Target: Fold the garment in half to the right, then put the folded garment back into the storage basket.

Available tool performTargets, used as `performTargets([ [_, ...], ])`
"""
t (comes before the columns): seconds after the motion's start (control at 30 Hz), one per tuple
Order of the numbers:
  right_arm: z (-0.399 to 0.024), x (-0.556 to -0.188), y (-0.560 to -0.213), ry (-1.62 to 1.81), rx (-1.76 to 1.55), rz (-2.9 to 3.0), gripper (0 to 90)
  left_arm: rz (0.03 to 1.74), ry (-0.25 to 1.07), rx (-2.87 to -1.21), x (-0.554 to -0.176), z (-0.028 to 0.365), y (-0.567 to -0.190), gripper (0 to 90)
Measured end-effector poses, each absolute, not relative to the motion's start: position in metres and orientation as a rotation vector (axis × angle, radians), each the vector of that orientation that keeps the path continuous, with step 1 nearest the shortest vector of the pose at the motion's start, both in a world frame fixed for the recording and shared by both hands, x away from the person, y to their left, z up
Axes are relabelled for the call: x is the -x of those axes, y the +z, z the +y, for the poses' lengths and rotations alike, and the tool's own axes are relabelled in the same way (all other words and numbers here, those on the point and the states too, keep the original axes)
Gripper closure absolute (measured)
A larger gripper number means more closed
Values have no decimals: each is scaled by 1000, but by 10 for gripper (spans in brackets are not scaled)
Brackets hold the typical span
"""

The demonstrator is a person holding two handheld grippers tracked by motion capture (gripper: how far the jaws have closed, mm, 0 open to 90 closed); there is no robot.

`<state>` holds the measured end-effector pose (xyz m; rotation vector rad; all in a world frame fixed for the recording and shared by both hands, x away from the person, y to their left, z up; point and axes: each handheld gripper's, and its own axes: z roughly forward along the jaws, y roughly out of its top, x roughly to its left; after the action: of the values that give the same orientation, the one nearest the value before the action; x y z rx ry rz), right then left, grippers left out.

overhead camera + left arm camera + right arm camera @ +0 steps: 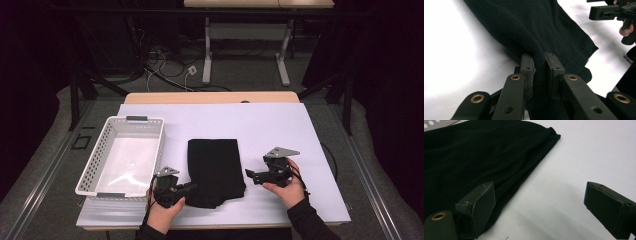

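Left gripper (539,66) pinched the black cloth's (215,167) near corner; right gripper (539,205) stood spread — we judged it should bite the edge squarely before lifting.

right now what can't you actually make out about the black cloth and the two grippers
- Black cloth: its near left corner, high view, hidden under the left gripper.
- How many cloth layers the left gripper pinches: left gripper view, the fold vanishes between the jaws.
- Cloth's left part: right gripper view, cut off by the frame edge.
- Right gripper: high view, too small to tell whether it touches the cloth.
- White basket: the near wall's inner face is hidden.
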<state>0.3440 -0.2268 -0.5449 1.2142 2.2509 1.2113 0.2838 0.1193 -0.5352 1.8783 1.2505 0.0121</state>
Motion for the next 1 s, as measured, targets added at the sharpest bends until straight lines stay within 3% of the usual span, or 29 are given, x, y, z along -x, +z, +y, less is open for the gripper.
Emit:
performTargets([
  [0.27, -219, -351, -536, 1214, -1189, 2276, 103, 1259, 3, -1884, -286, 118, -539, 787],
  [0.57, -207, -373, -520, 1179, -1179, 2310, 17, 1255, 3, -1883, -285, 119, -539, 786],
  [0.87, -192, -396, -501, 1153, -1056, 2355, 236, 1255, 10, -1885, -284, 119, -539, 787],
  [1.0, -187, -406, -496, 1141, -1033, 2362, 292, 1256, 9, -1882, -284, 120, -540, 787],
])
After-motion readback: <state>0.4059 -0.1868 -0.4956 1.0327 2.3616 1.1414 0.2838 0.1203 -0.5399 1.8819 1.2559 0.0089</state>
